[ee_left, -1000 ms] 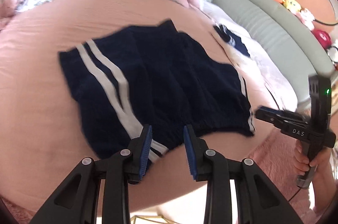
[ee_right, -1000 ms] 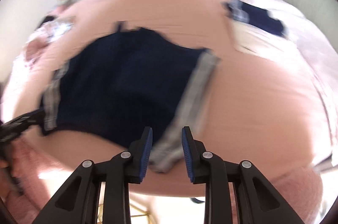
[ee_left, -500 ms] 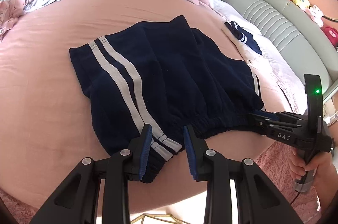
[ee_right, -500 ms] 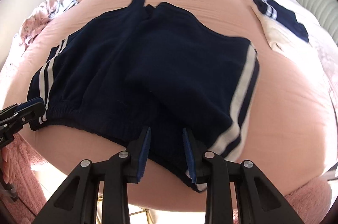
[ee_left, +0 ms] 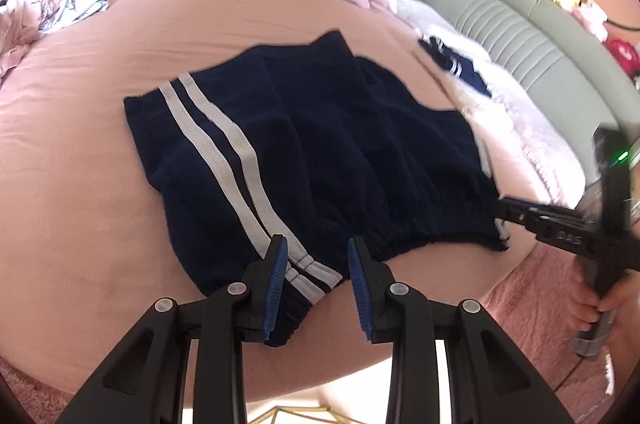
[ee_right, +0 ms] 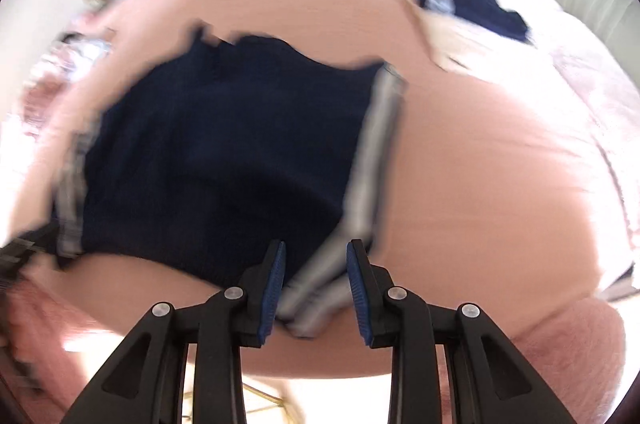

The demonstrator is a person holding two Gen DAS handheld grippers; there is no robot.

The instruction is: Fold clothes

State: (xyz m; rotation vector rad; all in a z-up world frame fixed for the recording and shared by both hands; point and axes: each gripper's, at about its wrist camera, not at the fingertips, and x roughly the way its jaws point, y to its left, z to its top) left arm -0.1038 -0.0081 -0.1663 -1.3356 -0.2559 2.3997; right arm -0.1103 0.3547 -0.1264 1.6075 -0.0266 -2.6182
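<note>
Navy shorts (ee_left: 312, 160) with white side stripes are lying spread flat on the pink bed (ee_left: 80, 184), waistband toward the near edge. Left gripper (ee_left: 316, 284) is hovering with jaws wide over the striped waistband corner; right gripper (ee_right: 315, 284) is likewise gaping over the opposite striped corner, view blurred. Judging it a grasp-the-waistband step: next move is calling for both closing on the corners evenly. Readable writing: "DAS" on the right gripper's body.

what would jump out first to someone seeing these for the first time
Dark navy shorts with two pale side stripes lie spread in the middle of a pink bed. The open left gripper straddles the striped waistband corner; the right gripper is open at the opposite corner.
</note>
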